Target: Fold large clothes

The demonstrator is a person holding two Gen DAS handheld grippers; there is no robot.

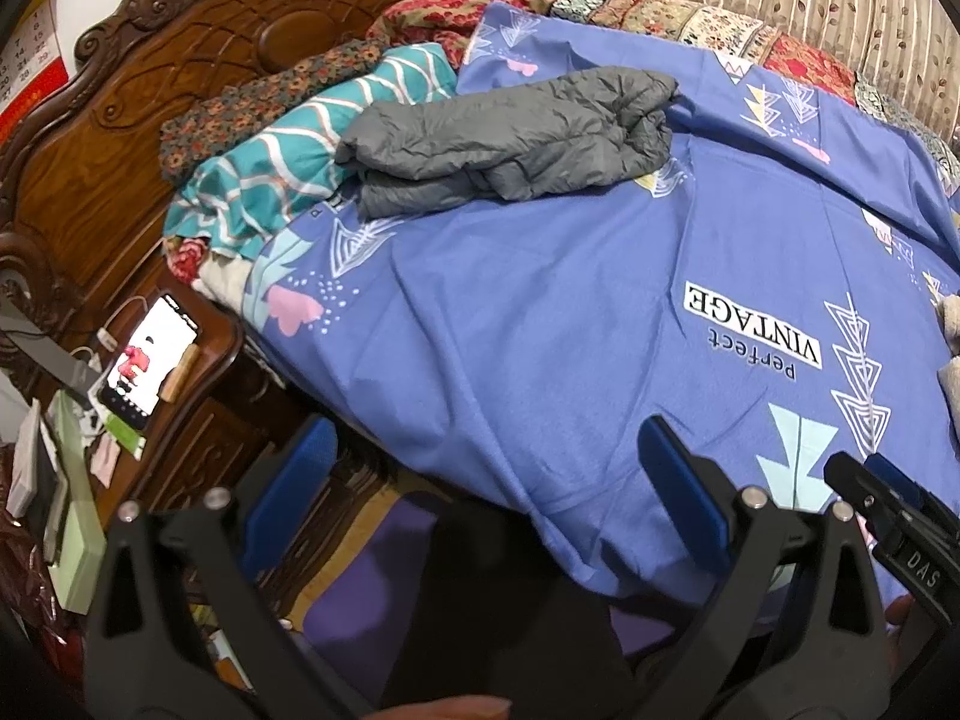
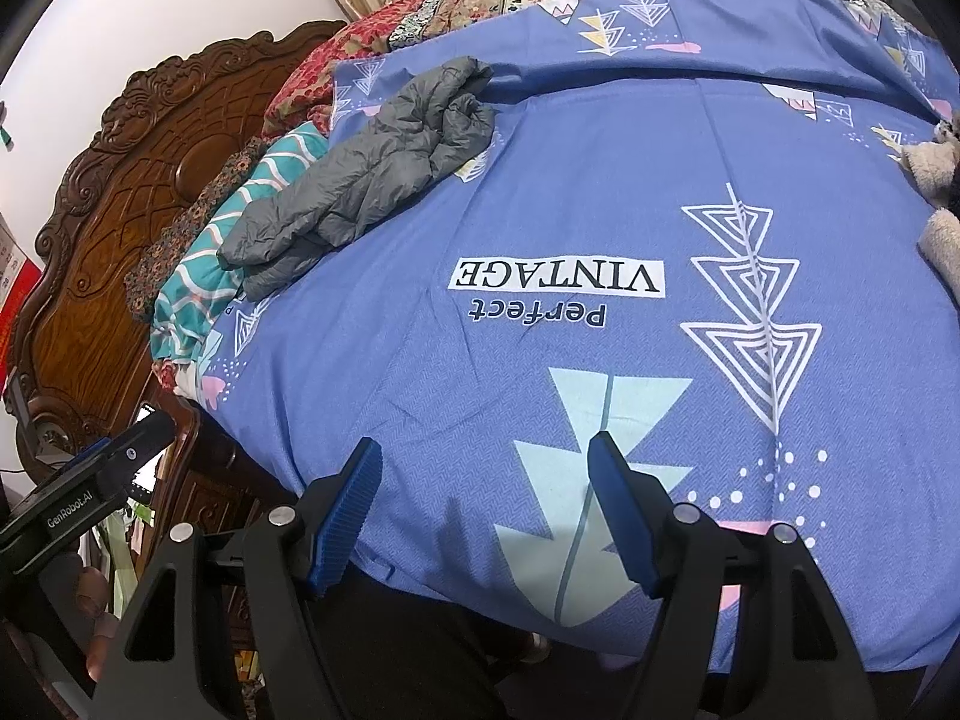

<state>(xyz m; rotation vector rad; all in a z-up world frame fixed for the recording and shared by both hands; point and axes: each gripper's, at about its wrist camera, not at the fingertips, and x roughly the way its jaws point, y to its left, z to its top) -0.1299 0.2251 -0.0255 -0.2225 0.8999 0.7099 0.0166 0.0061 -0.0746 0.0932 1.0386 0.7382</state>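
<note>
Grippers sit nearest, both low at the near edge of the bed. From its own camera the left gripper (image 1: 486, 480) has its blue-padded jaws spread wide with nothing between them, one finger over the gap beside the bed, the other over the hanging edge of the blue sheet (image 1: 540, 312). Just to its right, the right gripper (image 2: 486, 504) is likewise spread apart and empty, poised over the pale triangle print at the sheet's near edge; whether its pads touch the cloth I cannot tell. The two tools are close together, each catching the other at the side of its view, both aimed toward the far side of the bed.

Beyond them the sheet lies mostly flat, the "Perfect VINTAGE" lettering mid-bed. Further back, toward the head of the bed, the grey garment (image 1: 510, 138) rests as a compact, wrinkled bundle of stacked layers, partly on the sheet and partly on a teal wavy-striped pillow (image 1: 282, 162). Judging by that shape, it looks already folded and set aside, so this piece seems finished. A fuzzy beige item (image 2: 936, 168) at the far right may be the next garment, though it is too cropped to be sure. Behind stands the carved wooden headboard (image 1: 198, 72)
</note>
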